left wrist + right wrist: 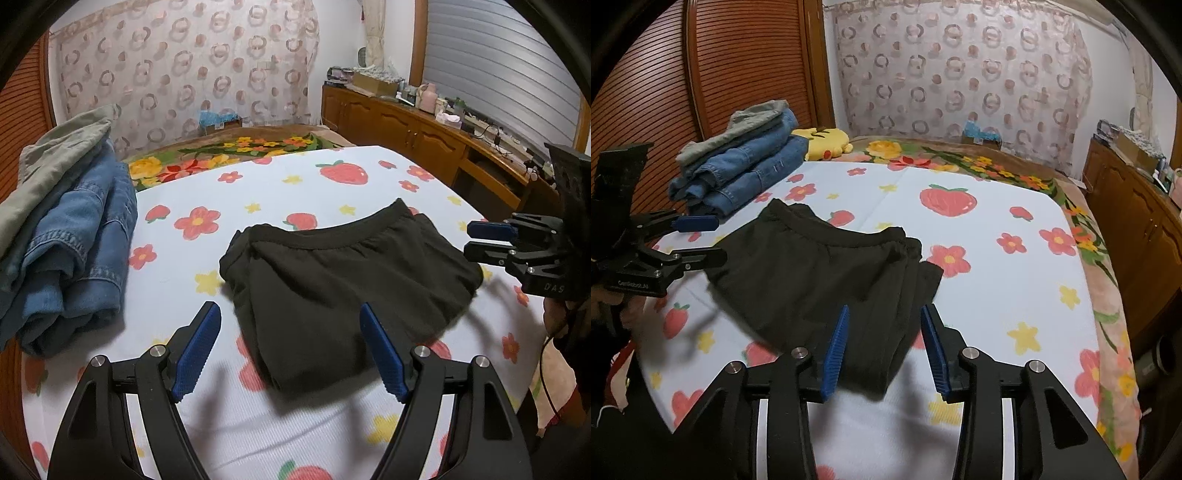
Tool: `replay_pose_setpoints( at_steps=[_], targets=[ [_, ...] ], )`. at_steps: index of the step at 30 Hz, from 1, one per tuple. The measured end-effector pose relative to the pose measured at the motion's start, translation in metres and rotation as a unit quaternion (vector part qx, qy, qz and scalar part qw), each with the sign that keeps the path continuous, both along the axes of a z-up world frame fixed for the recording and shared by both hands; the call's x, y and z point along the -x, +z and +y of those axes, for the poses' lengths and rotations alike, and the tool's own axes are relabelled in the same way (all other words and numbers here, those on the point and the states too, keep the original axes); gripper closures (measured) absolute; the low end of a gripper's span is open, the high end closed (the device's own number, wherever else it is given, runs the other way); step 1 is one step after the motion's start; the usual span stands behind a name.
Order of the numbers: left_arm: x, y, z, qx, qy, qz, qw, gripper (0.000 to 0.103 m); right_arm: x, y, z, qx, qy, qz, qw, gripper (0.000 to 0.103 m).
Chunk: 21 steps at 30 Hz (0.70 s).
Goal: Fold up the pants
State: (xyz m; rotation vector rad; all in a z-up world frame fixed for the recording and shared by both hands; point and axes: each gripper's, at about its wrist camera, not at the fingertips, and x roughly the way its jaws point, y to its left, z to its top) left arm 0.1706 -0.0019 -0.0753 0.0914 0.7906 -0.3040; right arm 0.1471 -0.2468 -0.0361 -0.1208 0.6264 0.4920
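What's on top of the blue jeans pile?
A crumpled grey-green garment lies on top of the blue jeans, covering part of the top pair. Whether anything else hides beneath it cannot be seen.

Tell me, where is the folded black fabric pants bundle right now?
The folded black fabric pants lie mid-sheet on the strawberry-print sheet, just beyond both open grippers, right of the blue denim stack.
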Motion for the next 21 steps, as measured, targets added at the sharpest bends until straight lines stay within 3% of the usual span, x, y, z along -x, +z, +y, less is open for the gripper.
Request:
replay_pose_setpoints(
  at_steps=[14, 21],
  targets=[
    [-0.037, -0.001, 0.009, -0.006, 0.014, 0.022, 0.9996, 0.025, -0.044, 0.0, 0.01, 0.009, 0.001, 0.03, 0.999, 0.06],
    [-0.057, -0.015, 0.015, -0.004, 0.015, 0.043, 0.9989, 0.025, -0.06, -0.01, 0.006, 0.003, -0.013, 0.053, 0.999, 0.06]
  ],
)
